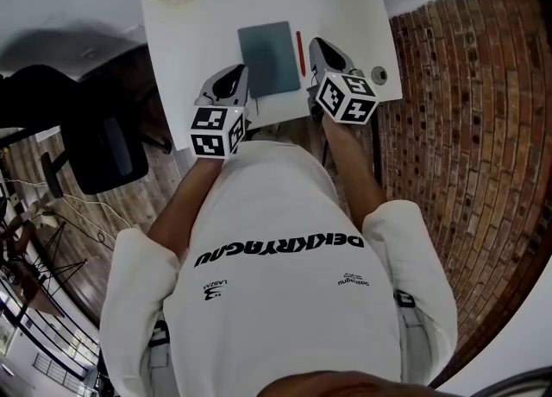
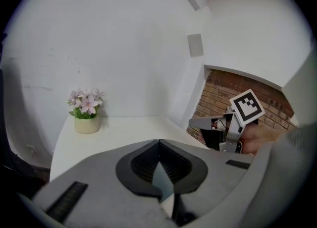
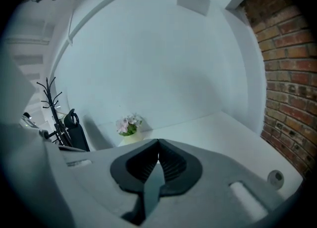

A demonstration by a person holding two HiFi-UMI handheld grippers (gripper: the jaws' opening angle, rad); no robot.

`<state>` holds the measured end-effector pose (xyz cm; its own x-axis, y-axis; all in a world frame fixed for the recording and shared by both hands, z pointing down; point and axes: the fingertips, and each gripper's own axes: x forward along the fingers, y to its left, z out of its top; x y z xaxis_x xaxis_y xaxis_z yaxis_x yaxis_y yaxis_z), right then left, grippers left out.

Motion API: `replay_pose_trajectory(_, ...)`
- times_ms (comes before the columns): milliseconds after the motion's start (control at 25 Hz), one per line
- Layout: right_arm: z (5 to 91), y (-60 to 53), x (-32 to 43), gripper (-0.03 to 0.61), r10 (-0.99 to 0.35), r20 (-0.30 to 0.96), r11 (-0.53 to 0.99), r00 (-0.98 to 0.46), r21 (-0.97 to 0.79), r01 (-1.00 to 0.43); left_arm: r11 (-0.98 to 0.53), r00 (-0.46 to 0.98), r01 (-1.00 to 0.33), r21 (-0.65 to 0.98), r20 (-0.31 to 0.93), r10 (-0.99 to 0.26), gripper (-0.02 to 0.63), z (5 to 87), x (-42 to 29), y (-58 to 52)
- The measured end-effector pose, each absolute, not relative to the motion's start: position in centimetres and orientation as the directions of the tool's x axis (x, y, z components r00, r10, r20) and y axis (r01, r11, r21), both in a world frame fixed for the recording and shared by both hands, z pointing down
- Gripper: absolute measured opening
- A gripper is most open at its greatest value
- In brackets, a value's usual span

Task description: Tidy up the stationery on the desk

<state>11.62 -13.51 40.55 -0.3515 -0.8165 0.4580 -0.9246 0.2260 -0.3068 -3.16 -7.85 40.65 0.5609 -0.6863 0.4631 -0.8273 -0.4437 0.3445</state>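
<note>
Left gripper [image 2: 158, 142], right gripper [image 3: 158, 142] closed, empty; shirt [image 1: 285, 201] print "DEKKIRYAGNU", upside-down.

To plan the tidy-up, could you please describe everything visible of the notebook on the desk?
The notebook is closed, grey-green, with rounded corners and a matte-looking cover. It lies flat on the white desk, near its middle, long sides pointing away from the person. A red pen lies just off its right edge; only the desk seems to touch it.

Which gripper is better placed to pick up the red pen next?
Right. The red pen lies just right of the notebook, beside the right gripper; the left gripper sits across the notebook from it.
</note>
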Motion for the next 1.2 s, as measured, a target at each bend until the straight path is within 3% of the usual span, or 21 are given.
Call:
replay_pose_trajectory(480, 34.8, -11.2, 9.3, -0.002, -0.895, 0.267, 0.291, -0.357, -0.258, -0.921, -0.494, 0.542, -0.841, 0.222, 0.358, -0.761, -0.002, 36.2, -2.7, -8.6)
replay_pose_trajectory(1200, 34.9, -8.7, 9.4, -0.002, -0.904, 0.248, 0.295, -0.347, -0.224, -0.929, -0.513, 0.542, -0.840, 0.177, 0.319, -0.778, -0.002, 35.5, -1.8, -8.3)
